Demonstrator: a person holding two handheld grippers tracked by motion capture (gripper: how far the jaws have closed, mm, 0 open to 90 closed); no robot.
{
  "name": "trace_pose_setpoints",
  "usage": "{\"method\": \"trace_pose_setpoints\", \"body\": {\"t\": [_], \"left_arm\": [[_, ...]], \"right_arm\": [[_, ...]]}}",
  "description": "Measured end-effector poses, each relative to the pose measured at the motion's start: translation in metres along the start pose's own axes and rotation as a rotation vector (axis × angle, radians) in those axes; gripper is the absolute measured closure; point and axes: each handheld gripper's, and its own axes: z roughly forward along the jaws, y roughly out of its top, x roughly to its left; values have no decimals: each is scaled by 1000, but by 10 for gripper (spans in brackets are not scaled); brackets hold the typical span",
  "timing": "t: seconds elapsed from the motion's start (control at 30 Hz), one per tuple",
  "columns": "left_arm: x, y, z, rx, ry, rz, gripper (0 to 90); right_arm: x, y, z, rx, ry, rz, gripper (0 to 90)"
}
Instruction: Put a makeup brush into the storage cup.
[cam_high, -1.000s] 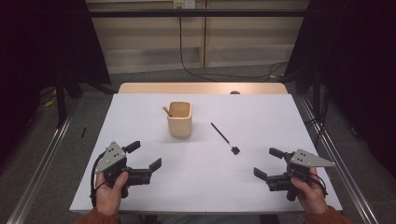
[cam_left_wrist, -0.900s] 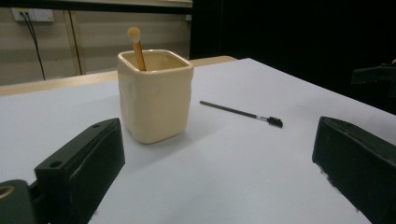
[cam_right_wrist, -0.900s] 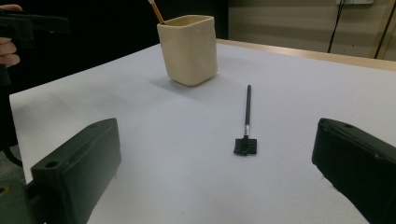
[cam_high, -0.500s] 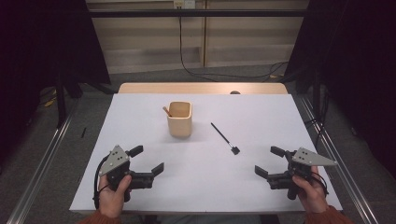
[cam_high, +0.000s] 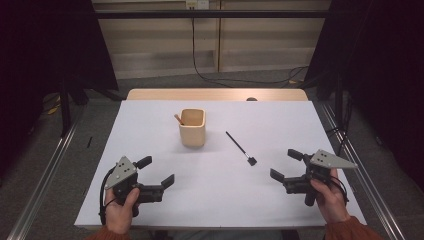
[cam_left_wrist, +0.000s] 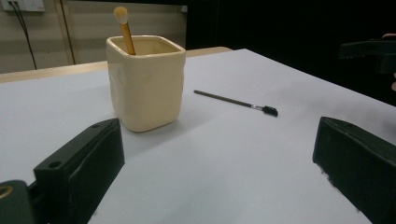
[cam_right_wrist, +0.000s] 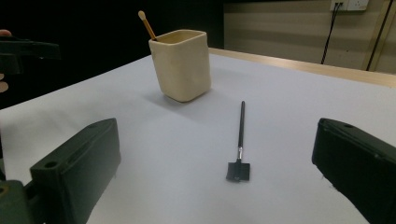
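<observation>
both tongs were spread and empty, low over the near edge of the white surface (cam_high: 150, 125): left tongs (cam_high: 155, 172), right tongs (cam_high: 285, 165). the black brush (cam_high: 240, 148) lay flat just right of the cream cup (cam_high: 192, 127), apart from it, nearer the right tongs. 1 wooden stick (cam_left_wrist: 123, 25) already stood in the cup. brush not yet grasped; pickup and placing in the cup likely remained.
</observation>
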Motion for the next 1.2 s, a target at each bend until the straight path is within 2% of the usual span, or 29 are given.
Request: {"method": "trace_pose_setpoints", "body": {"t": [0.23, 0.47, 0.67, 0.8, 0.9, 1.07, 1.2], "left_arm": [[0, 1, 2, 10, -22, 13, 26], [1, 1, 1, 5, -12, 12, 23], [1, 0, 1, 7, -15, 14, 22], [2, 0, 1, 6, -14, 14, 21], [2, 0, 0, 3, -11, 16, 17], [3, 0, 1, 10, -12, 20, 17], [3, 0, 0, 6, -12, 18, 17]], "right_arm": [[-6, 17, 15, 2, -16, -36, 6], [-8, 28, 34, 14, -33, -71, 9], [-15, 33, 48, 29, -49, -56, 15], [-15, 39, 57, 35, -45, -74, 16], [-14, 45, 65, 67, -39, -106, 15], [-13, 54, 81, 92, -32, -126, 16], [-15, 57, 92, 135, -17, -137, 16]]}}
